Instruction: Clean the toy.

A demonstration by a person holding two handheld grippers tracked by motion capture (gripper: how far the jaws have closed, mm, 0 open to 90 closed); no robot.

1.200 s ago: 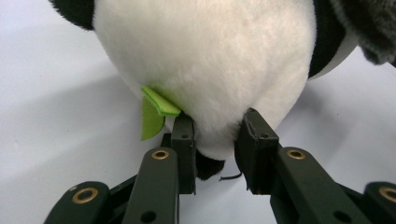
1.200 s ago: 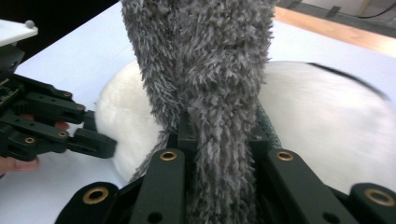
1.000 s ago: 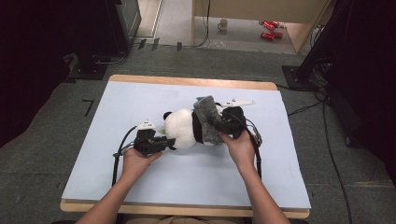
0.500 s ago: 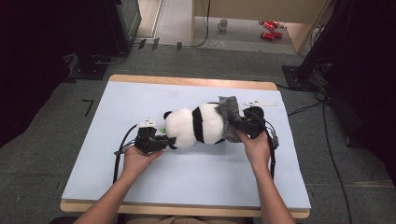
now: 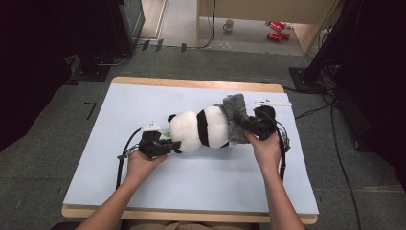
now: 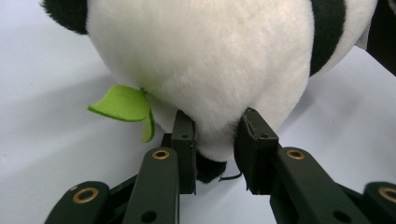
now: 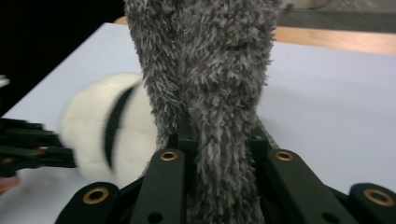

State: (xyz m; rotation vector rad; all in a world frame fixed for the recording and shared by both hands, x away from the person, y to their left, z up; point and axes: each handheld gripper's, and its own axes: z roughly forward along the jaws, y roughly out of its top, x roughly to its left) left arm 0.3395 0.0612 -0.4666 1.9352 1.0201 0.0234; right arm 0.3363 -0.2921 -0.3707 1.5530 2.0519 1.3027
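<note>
panda (image 6: 210, 60): soft white-black plush | cloth (image 7: 210, 70): shaggy grey fleece | leaf (image 6: 122, 103): green felt | jaws: matt black plastic | desk (image 5: 143, 103): smooth matt pale-blue top, wood edge

Even overhead light, dim blurred surroundings

A pale blue counter (image 5: 119, 120) with a wooden edge stands on grey carpet floor (image 5: 43, 158). Beyond it, a mug (image 5: 229, 25) and red cans (image 5: 275, 30) lie near wooden furniture (image 5: 258, 9); dark equipment flanks both sides.
</note>
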